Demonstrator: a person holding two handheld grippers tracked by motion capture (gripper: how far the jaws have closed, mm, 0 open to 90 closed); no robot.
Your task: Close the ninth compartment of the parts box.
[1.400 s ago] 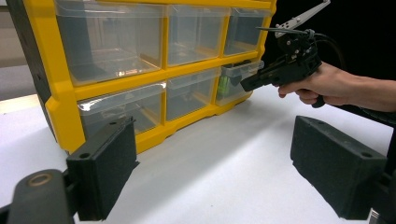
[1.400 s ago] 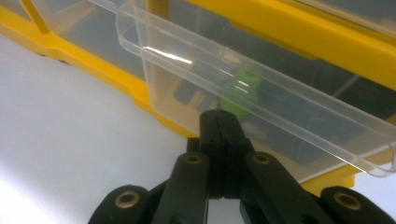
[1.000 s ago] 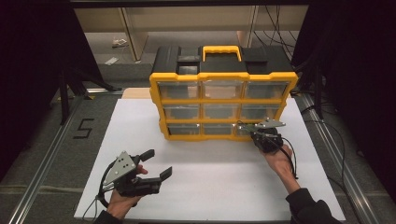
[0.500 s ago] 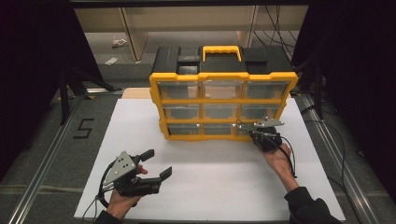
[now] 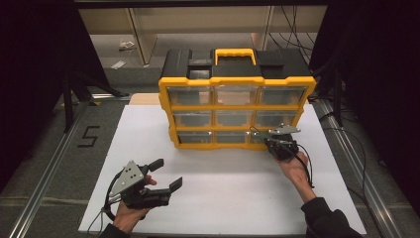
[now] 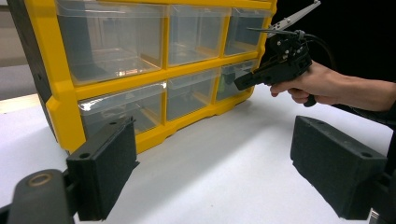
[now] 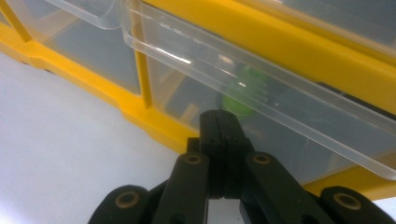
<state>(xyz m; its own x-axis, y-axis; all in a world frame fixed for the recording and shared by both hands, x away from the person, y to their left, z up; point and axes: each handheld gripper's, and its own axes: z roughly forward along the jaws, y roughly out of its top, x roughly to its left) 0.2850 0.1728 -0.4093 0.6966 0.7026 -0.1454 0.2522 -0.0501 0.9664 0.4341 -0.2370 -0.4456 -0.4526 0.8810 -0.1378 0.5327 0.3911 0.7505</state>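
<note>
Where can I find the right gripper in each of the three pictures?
High view: the right gripper is right of centre, at the bottom-right drawer of the yellow organizer.
Left gripper view: upper right, in a hand, jaws pointing at the same drawer.
Right gripper view: bottom centre, its own black jaws shut, tips against the clear drawer front.
Shared landmark: the yellow organizer frame.
</note>
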